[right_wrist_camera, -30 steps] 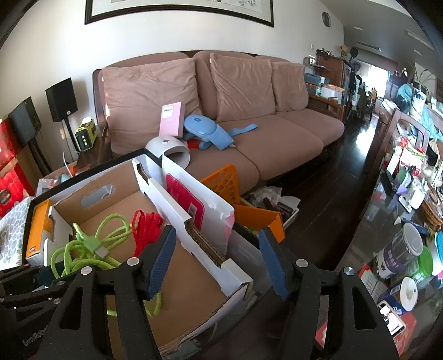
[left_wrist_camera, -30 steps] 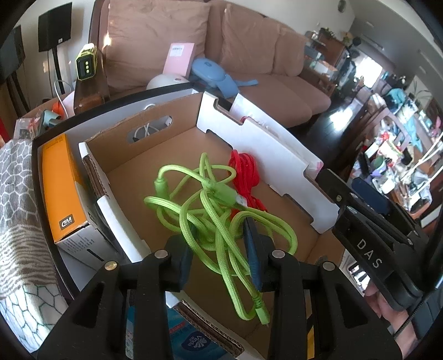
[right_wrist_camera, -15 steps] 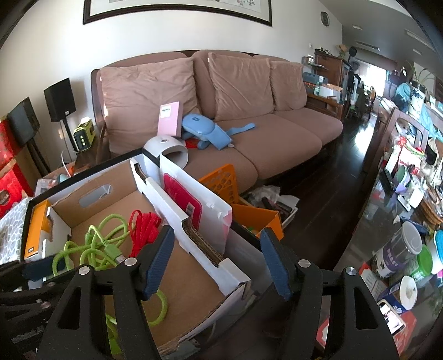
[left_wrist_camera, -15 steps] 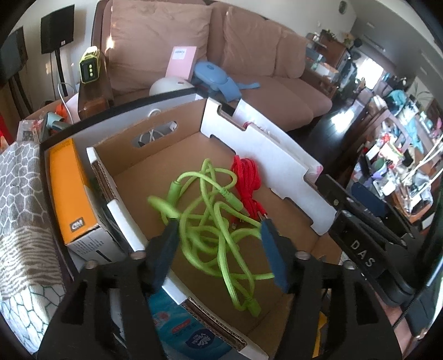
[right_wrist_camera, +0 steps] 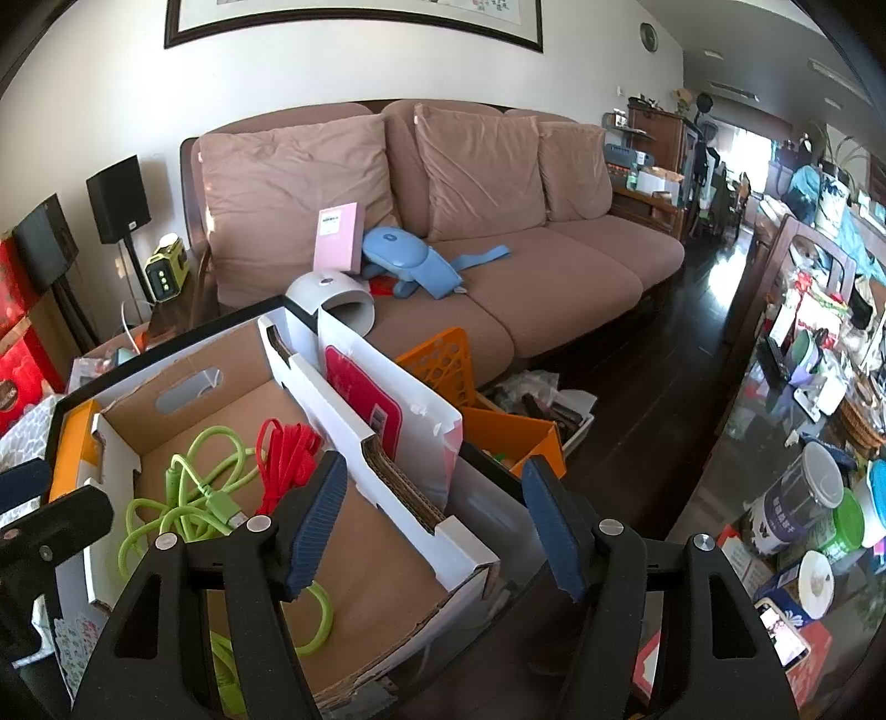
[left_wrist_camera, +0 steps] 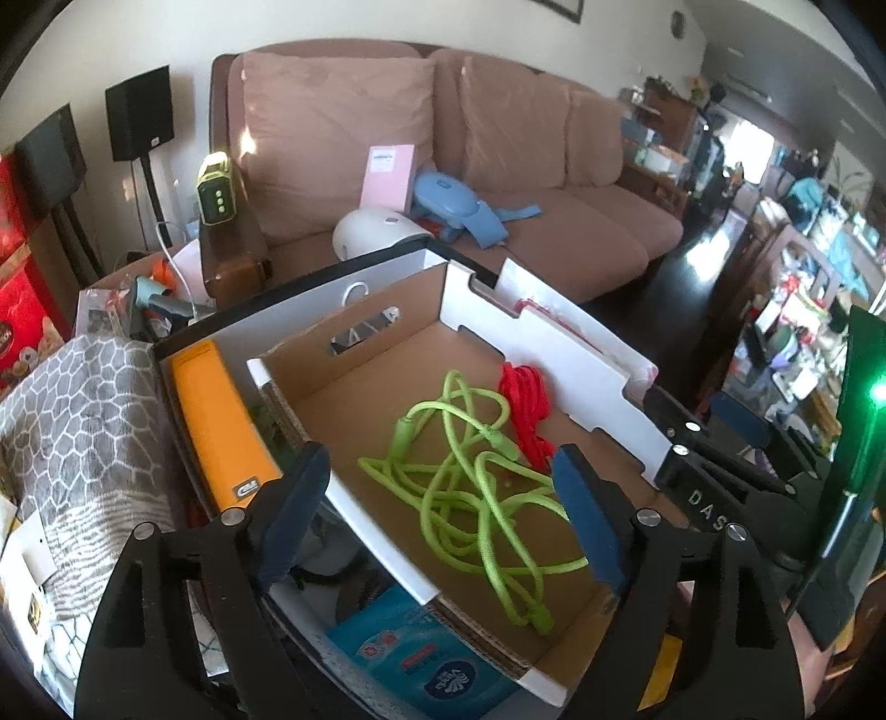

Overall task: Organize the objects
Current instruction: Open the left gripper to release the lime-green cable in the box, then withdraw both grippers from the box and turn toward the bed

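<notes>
Left tool (left_wrist_camera: 443,509) jaws opening, nothing pinched; green cable (left_wrist_camera: 470,498) loose in cardboard box (left_wrist_camera: 554,343) beside red cable (left_wrist_camera: 526,410). Right tool (right_wrist_camera: 434,526) spread, empty. Watch loops snagging your fingers on withdrawal, dragging cable out.

Pink-brown sofa (right_wrist_camera: 498,232) w/ three back cushions along the wall. On its seat: pink box (right_wrist_camera: 338,235) upright, blue padded device (right_wrist_camera: 407,266) beside it, white domed gadget (right_wrist_camera: 332,299) in front. Two black speakers (right_wrist_camera: 117,199) on stands at left, yellow-green radio (left_wrist_camera: 216,191) near sofa arm. Framed picture (right_wrist_camera: 354,22) above. Dark wood floor (right_wrist_camera: 664,382).
</notes>
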`<state>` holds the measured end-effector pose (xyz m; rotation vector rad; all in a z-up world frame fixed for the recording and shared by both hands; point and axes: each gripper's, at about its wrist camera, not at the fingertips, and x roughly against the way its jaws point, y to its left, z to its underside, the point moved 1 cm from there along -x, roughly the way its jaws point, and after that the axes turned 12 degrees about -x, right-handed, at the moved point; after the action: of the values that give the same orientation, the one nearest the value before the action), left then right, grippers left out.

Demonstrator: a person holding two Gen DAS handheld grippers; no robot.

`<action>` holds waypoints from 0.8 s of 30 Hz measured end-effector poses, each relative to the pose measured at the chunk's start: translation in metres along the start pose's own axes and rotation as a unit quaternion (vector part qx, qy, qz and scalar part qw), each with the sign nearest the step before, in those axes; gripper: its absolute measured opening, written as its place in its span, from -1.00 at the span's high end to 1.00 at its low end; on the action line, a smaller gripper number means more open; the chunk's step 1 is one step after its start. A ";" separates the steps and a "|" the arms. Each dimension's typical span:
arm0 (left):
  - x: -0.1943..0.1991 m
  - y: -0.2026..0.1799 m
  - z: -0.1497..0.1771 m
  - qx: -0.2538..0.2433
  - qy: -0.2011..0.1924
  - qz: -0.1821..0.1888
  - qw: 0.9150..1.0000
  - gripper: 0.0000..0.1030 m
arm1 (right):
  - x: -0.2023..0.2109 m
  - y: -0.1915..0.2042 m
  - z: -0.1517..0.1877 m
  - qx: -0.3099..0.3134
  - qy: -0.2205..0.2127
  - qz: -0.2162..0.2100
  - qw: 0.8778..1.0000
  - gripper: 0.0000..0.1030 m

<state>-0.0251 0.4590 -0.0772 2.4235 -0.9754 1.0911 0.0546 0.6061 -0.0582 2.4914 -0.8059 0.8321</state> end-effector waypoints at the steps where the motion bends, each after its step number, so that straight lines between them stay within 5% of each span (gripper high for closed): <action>1: 0.001 0.003 0.002 0.003 -0.004 -0.002 1.000 -0.56 | 0.001 -0.001 0.000 -0.002 -0.001 0.000 1.000 -0.38; 10: 0.021 0.033 0.017 0.048 -0.027 0.015 0.998 -0.61 | 0.004 -0.003 -0.002 -0.012 -0.006 0.004 1.000 -0.48; 24: 0.053 0.036 0.026 0.015 -0.070 -0.028 0.997 -0.82 | 0.004 0.010 -0.002 -0.007 -0.006 0.007 1.000 -0.60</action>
<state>-0.0107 0.3952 -0.0548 2.5646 -0.9312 0.9352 0.0498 0.5978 -0.0524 2.4834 -0.8299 0.8152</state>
